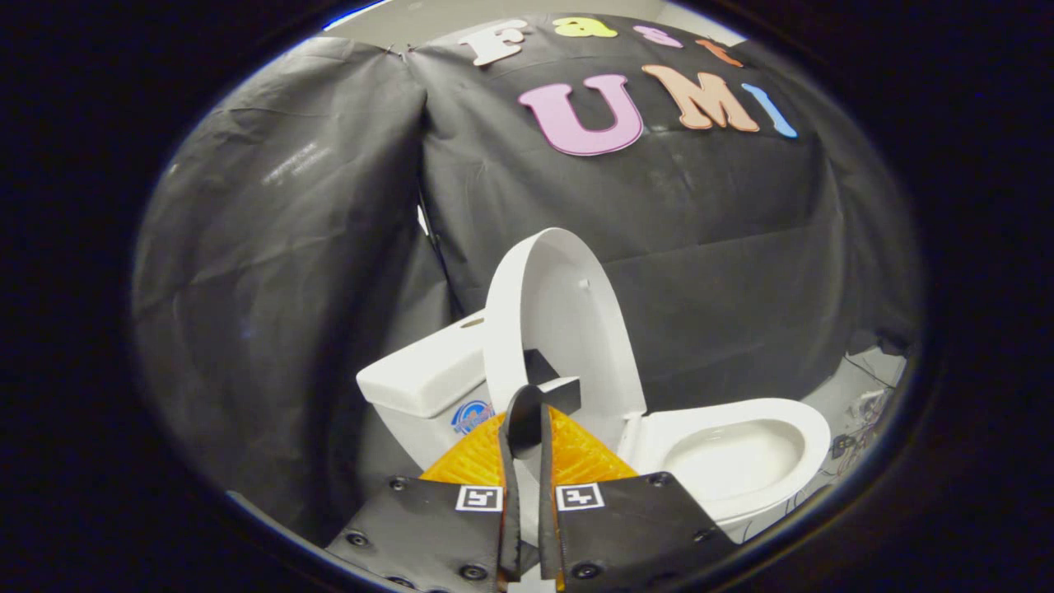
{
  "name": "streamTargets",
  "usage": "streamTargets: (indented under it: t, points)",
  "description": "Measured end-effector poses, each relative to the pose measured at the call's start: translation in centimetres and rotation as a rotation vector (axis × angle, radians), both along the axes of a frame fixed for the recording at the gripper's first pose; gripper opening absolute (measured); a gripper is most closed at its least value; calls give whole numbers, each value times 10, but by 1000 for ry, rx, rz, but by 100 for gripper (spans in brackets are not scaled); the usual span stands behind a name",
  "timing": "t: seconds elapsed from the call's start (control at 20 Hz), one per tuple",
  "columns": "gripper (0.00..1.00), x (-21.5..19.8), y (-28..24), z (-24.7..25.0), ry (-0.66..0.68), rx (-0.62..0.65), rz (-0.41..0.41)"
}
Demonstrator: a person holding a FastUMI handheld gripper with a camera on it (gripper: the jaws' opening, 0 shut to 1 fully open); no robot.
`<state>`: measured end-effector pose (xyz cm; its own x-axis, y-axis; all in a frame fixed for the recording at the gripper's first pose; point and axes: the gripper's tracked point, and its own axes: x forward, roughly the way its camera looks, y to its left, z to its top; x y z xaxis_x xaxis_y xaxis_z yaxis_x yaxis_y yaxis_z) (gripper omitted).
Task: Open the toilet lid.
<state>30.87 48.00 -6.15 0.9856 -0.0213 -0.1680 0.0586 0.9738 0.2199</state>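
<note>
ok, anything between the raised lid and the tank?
Nothing visible in the gripper view: the raised lid stands right in front of the tank. The gripper fingers pinch the lid's near edge.

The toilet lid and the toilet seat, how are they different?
The lid stands up, raised in front of the tank; the seat lies flat on the bowl. The lid is a solid oval with no hole; the seat is a ring with a hole in its middle. The lid's rim sits between the jaws of the gripper, which are closed on it; the seat is apart from them. Both are white.
</note>
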Motion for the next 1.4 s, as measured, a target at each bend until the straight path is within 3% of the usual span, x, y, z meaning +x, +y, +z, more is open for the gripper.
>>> streamTargets:
  t: [0.45, 0.5, 0.85, 1.05, 1.4]
  points:
    - [10, 14, 22, -3, 13, -78, 31]
    - [10, 14, 31, -3, 9, -78, 65]
    - [51, 1, 17, 18, 5, -143, 42]
    - [75, -14, -2, 58, -83, -173, 52]
    - [75, -42, -109, 110, -190, -204, -105]
